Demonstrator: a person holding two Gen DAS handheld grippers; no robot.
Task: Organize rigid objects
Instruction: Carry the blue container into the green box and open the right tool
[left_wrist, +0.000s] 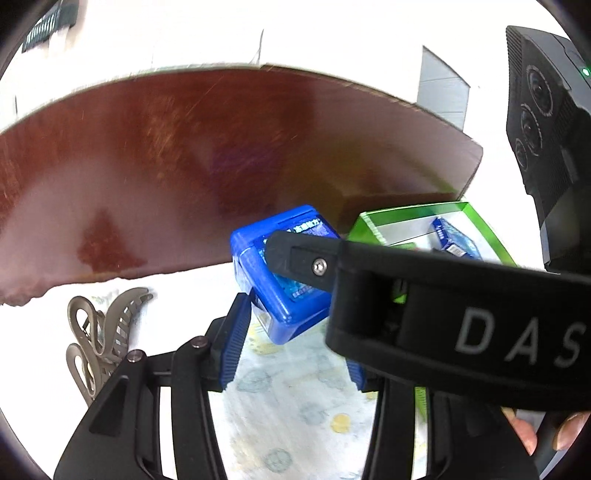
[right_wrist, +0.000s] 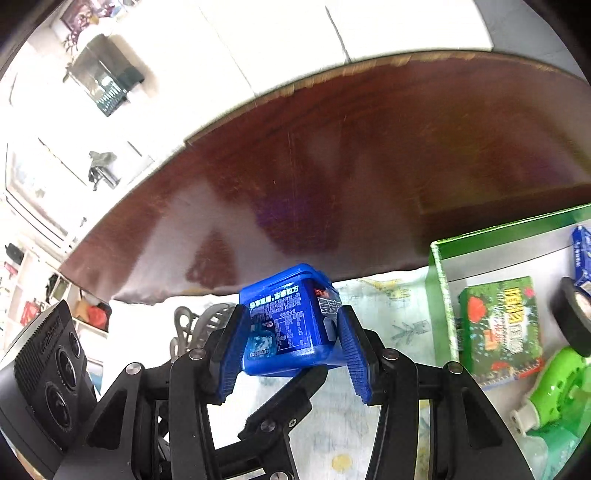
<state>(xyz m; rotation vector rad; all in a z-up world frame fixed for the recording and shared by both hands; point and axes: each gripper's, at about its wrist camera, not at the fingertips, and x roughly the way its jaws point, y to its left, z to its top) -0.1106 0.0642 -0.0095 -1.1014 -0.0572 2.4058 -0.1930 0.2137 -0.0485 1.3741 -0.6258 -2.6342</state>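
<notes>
Holding green carton (right_wrist: 500, 319), tape roll (right_wrist: 574, 317): green tray (right_wrist: 439, 295).

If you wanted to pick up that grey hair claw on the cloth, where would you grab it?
Probably across the hair claw's curved middle spine, coming from above. It lies flat on the patterned cloth, and its looped ends and thin teeth offer the pads little to press on.
</notes>
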